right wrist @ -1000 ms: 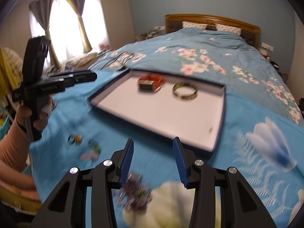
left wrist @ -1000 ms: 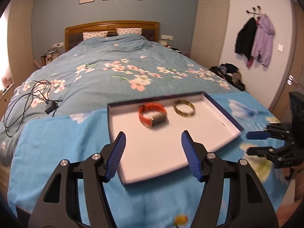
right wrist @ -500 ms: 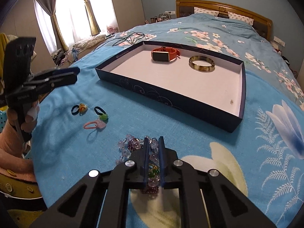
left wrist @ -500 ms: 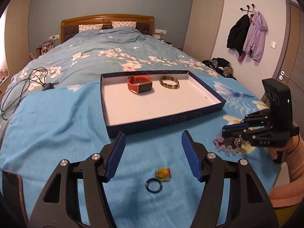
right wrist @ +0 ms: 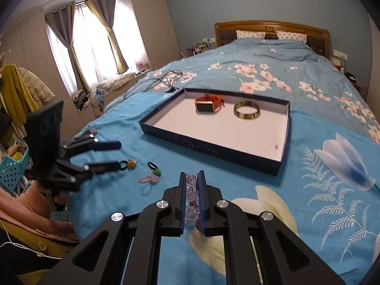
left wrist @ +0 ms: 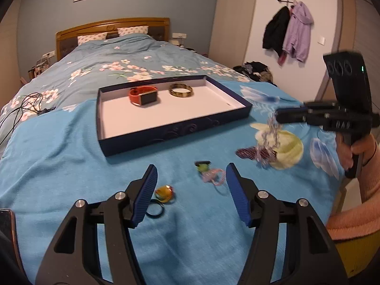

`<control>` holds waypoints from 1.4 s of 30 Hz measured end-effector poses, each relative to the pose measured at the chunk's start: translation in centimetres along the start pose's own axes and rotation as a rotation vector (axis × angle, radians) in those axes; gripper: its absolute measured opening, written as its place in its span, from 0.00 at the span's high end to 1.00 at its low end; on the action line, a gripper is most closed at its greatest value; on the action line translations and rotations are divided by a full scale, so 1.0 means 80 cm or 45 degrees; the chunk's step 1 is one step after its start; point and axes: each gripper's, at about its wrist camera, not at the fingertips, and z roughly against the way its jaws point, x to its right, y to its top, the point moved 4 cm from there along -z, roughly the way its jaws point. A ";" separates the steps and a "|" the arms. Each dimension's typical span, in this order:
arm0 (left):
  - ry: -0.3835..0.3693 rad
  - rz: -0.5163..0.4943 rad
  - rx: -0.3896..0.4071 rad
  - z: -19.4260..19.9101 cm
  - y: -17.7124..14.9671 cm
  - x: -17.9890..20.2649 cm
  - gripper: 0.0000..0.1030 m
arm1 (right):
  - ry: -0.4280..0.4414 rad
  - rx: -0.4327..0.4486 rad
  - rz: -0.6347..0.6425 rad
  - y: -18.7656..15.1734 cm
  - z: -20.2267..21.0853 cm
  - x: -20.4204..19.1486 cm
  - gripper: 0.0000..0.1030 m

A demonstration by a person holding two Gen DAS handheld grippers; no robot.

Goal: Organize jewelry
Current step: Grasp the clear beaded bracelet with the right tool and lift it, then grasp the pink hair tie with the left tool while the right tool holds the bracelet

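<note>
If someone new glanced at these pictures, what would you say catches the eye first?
Probably the navy tray on the blue bedspread, holding an orange watch and a gold bangle side by side at its far end. Next, the right gripper shut on a clear bead bracelet that dangles above the cover, and the open left gripper over scattered hair ties.

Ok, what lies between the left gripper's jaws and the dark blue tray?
Only bare blue blanket before the dark blue tray, in the left wrist view; the hair ties lie nearer the jaws.
</note>
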 end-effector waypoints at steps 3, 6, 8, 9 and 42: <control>-0.021 -0.023 -0.011 -0.003 -0.005 0.009 0.43 | 0.014 0.031 -0.001 0.005 0.009 -0.006 0.92; -0.032 -0.032 -0.026 -0.007 -0.010 0.017 0.44 | 0.019 0.057 0.007 0.009 0.017 -0.013 0.92; -0.039 -0.034 -0.036 -0.010 -0.012 0.019 0.46 | 0.030 0.075 0.005 0.012 0.021 -0.015 0.92; -0.045 -0.036 -0.040 -0.012 -0.012 0.021 0.47 | 0.030 0.080 0.005 0.013 0.022 -0.016 0.92; -0.064 0.115 -0.142 -0.052 0.004 0.014 0.97 | 0.029 0.116 -0.057 0.020 -0.003 -0.003 0.92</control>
